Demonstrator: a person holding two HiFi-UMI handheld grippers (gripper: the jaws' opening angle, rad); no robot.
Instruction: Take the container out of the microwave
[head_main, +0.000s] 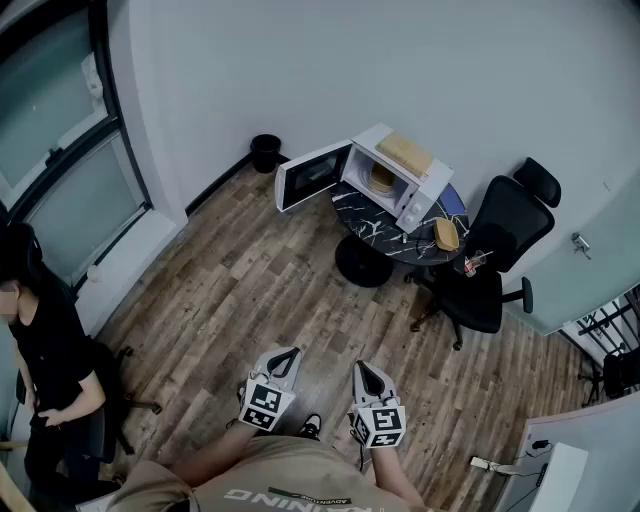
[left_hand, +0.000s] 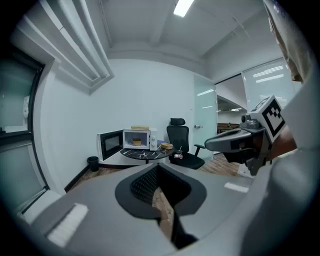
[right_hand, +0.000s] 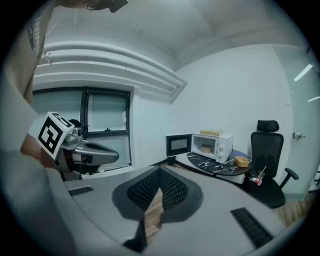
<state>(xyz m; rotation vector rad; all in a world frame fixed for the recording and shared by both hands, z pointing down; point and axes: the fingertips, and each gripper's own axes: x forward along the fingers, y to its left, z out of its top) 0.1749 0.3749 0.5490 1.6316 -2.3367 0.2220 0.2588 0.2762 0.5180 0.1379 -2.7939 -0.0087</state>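
Left claw (head_main: 291, 352), right claw (head_main: 363, 367): far from container (head_main: 382, 178)

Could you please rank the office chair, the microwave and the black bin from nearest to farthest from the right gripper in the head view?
1. Office chair, ahead and right of the right gripper.
2. Microwave, straight ahead on the round table.
3. Black bin, against the far wall, ahead-left.

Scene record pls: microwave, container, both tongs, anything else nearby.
microwave: on dark round table, door open
container: tan, inside the microwave, untouched
left tongs: shut, empty, across the floor from the table
right tongs: shut, empty, also well short of the table
nearby: black office chair beside the table; person at far left
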